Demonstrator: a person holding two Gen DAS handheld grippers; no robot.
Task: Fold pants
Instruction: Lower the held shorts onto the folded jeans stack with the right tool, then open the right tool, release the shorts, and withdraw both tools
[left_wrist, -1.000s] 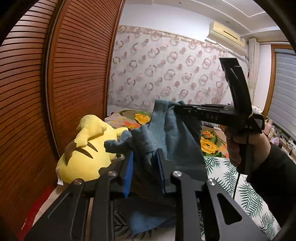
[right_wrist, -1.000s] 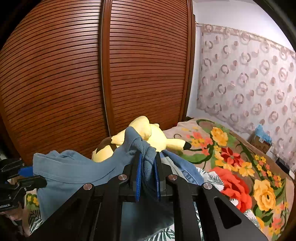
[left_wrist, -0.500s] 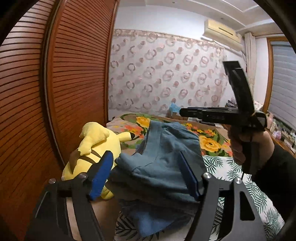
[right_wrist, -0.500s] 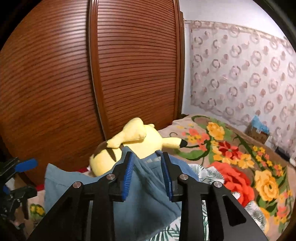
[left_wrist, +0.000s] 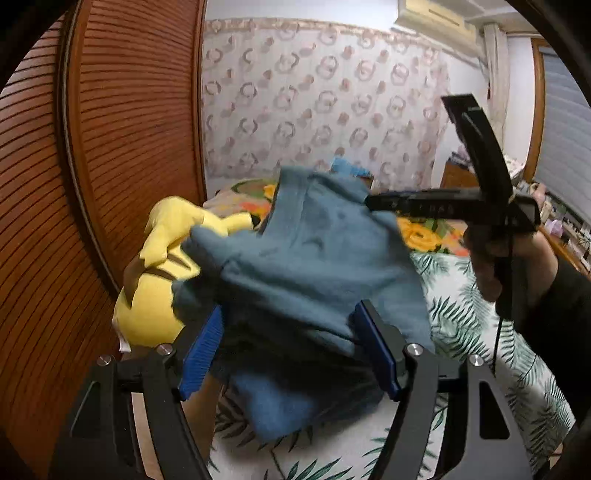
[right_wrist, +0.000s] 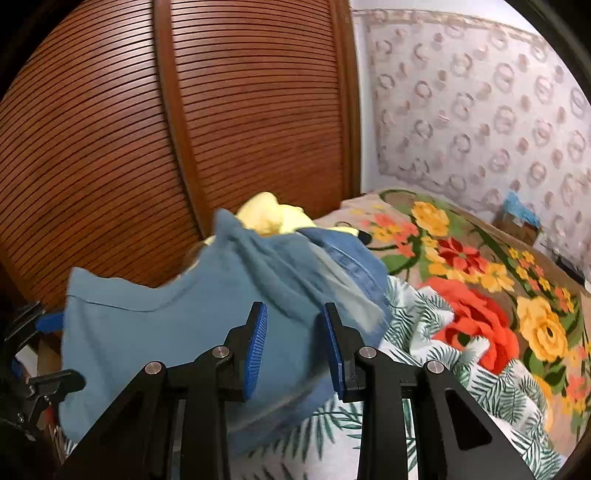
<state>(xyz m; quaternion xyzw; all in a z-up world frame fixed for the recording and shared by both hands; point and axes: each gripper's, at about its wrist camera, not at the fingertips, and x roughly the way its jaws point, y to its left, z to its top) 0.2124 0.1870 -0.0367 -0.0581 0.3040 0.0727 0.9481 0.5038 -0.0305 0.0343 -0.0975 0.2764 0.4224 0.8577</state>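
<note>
The soft blue-grey cotton pants (left_wrist: 310, 266) lie heaped on the leaf-print bed sheet (left_wrist: 465, 325), beside a yellow plush toy (left_wrist: 159, 295). Left gripper (left_wrist: 291, 350) and right gripper (right_wrist: 295, 347) both stand spread, pinching nothing. Light, limp cloth probably sags; its waistband hem looks best for gripping.

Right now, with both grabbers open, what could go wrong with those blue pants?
1. Both the left gripper and the right gripper have open jaws, so the blue pants are loose and may land bunched rather than flat.
2. The pants hang close to the yellow plush toy and could drape over it.
3. Another blue garment lies underneath; the two might tangle.
</note>
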